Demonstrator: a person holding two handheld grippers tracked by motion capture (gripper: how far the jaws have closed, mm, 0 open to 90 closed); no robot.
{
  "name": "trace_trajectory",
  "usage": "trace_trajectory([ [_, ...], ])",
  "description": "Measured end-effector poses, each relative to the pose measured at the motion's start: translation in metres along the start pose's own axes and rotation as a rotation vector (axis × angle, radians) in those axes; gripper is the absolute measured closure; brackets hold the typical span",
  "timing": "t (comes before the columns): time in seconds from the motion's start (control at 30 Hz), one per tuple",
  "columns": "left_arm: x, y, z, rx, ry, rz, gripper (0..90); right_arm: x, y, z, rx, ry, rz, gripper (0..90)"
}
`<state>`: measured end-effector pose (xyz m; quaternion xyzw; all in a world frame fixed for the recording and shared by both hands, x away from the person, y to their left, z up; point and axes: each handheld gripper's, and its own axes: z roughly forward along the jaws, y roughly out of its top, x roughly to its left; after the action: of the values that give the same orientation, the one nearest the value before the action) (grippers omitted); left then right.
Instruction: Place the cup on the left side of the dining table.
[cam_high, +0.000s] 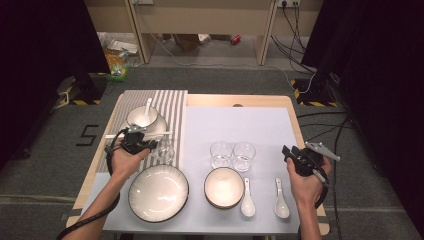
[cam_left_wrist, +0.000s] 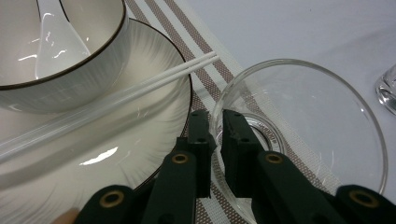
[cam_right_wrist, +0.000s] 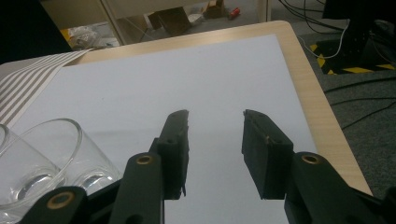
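Glass was the thing in hand: the left tongs (cam_left_wrist: 215, 140) were clamped on the rim of a clear glass tumbler (cam_left_wrist: 303, 135), one jaw inside the wall and one outside, a pinch that suits thin glass better than squeezing the whole cup. The tumbler (cam_high: 165, 150) stood on the striped placemat (cam_high: 172, 107), just beside the plate (cam_left_wrist: 140, 116) that carried a bowl (cam_left_wrist: 70, 60) with a soup spoon (cam_left_wrist: 58, 39) in it and white chopsticks (cam_left_wrist: 140, 86) across its edge. Judging by that layout, the glass was being added to a finished place setting. The right tongs (cam_right_wrist: 215, 149) waited apart and empty over the bare grey mat (cam_right_wrist: 187, 79), near two more tumblers (cam_high: 232, 155), probably out of the way until needed. An unlaid plate (cam_high: 158, 192), bowl (cam_high: 224, 187) and two spoons (cam_high: 264, 197) lay at the worktop's (cam_high: 240, 100) near edge.
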<state>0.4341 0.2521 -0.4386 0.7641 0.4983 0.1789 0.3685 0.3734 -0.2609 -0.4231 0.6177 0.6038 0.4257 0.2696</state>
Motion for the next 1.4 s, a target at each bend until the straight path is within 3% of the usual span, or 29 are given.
trace_trajectory([
  [0.2,0.001,0.004,0.001,0.032,-0.014,-0.003,81.2,0.000,0.000,0.000,-0.004,0.002,0.002,61.1],
  [0.67,-0.003,0.011,0.013,-0.003,-0.009,-0.035,77.7,-0.001,0.000,0.000,-0.001,0.000,0.005,60.5],
  [0.9,-0.002,0.015,-0.003,-0.067,0.015,-0.043,59.4,0.000,0.000,0.000,0.001,0.006,0.005,60.2],
  [1.07,-0.002,0.013,-0.017,-0.109,-0.004,-0.035,46.3,0.000,0.000,0.000,0.000,0.006,0.006,60.1],
  [1.4,0.012,-0.008,-0.048,-0.187,0.039,0.010,36.1,0.000,-0.001,-0.001,-0.001,0.003,0.010,59.7],
])
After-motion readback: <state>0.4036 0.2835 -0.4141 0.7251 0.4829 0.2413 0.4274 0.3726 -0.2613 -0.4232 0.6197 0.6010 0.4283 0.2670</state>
